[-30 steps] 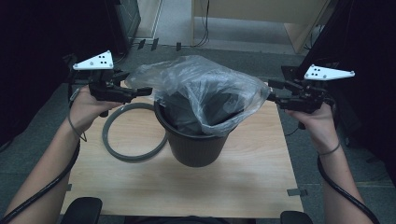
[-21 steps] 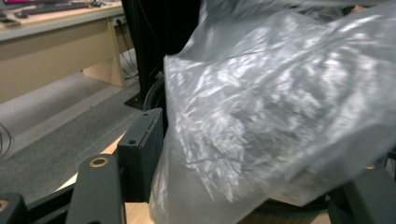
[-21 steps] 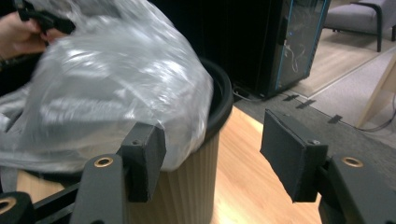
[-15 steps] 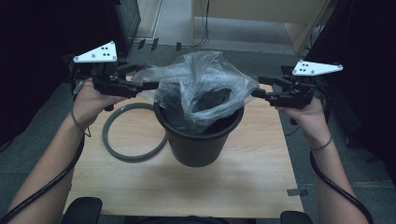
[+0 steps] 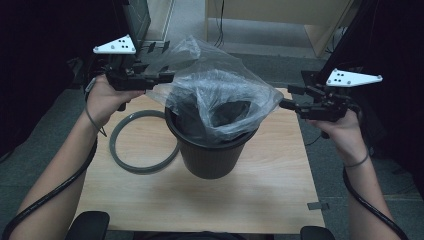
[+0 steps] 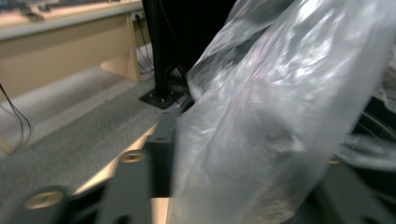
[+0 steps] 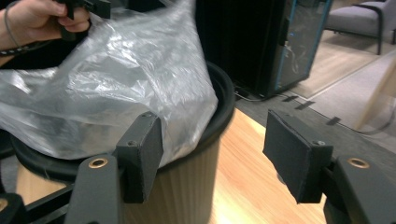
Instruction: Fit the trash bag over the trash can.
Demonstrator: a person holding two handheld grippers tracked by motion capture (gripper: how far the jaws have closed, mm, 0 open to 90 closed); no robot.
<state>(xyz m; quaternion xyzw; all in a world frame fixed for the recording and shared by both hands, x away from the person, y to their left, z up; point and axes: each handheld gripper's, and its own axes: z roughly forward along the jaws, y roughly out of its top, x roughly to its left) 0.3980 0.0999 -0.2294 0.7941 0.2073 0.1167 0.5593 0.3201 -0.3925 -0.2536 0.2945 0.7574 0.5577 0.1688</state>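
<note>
Dim light comes from overhead, and the surroundings of the worktop (image 5: 150, 200) sink into near-black. The bucket (image 5: 210, 155) casts a soft shadow beside itself. Pale glare patches glint on the plastic bag (image 5: 220, 95) above the bucket. In the left gripper view, the bag is smeared and the near jaws are out of focus.

Glossy, crinkled clear plastic bag (image 5: 220, 97), matt black ribbed bin (image 5: 212, 157), smooth light wood-grain table (image 5: 200, 200), dull grey ring (image 5: 142, 142)
</note>
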